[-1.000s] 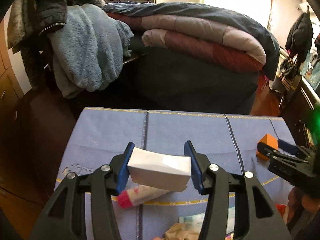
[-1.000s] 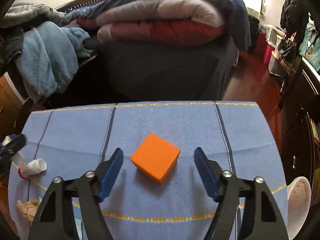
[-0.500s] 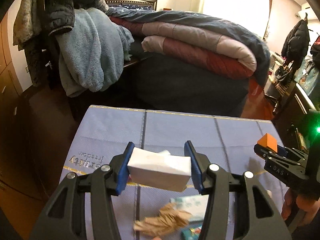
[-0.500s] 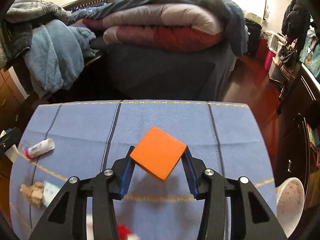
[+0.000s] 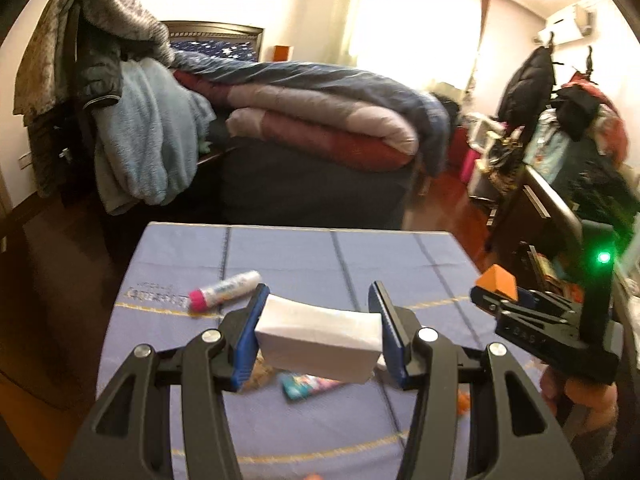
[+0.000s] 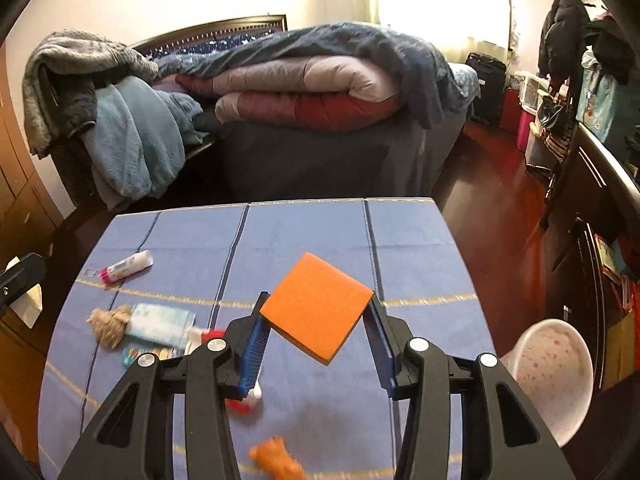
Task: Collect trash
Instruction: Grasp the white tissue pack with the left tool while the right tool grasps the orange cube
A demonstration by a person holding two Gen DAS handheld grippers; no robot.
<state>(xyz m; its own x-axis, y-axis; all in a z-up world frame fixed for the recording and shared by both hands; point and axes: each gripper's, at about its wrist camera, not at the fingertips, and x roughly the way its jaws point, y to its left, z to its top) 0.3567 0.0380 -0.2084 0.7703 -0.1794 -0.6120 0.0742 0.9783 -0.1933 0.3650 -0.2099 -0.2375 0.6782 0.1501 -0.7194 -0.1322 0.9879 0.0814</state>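
Observation:
My left gripper point(image 5: 318, 332) is shut on a white box point(image 5: 316, 338) and holds it above the blue tablecloth point(image 5: 300, 256). My right gripper point(image 6: 316, 328) is shut on an orange block point(image 6: 316, 312), lifted above the cloth; it also shows in the left wrist view point(image 5: 496, 280). On the cloth lie a white tube with a pink cap point(image 6: 126, 266), a crumpled brown paper point(image 6: 108, 322), a pale blue packet point(image 6: 160, 326), a small colourful wrapper point(image 6: 138, 354), a red and white item point(image 6: 244, 396) and an orange scrap point(image 6: 278, 458).
A white bin with pink specks point(image 6: 548, 372) stands on the floor right of the table. A bed with folded quilts point(image 6: 304, 92) is behind the table. Clothes hang on a chair point(image 6: 100, 120) at the left. Dark furniture point(image 6: 600, 208) lines the right side.
My right gripper closed on the orange block and lifted it. Both grippers drew back and up from the table, so more trash on the cloth came into view.

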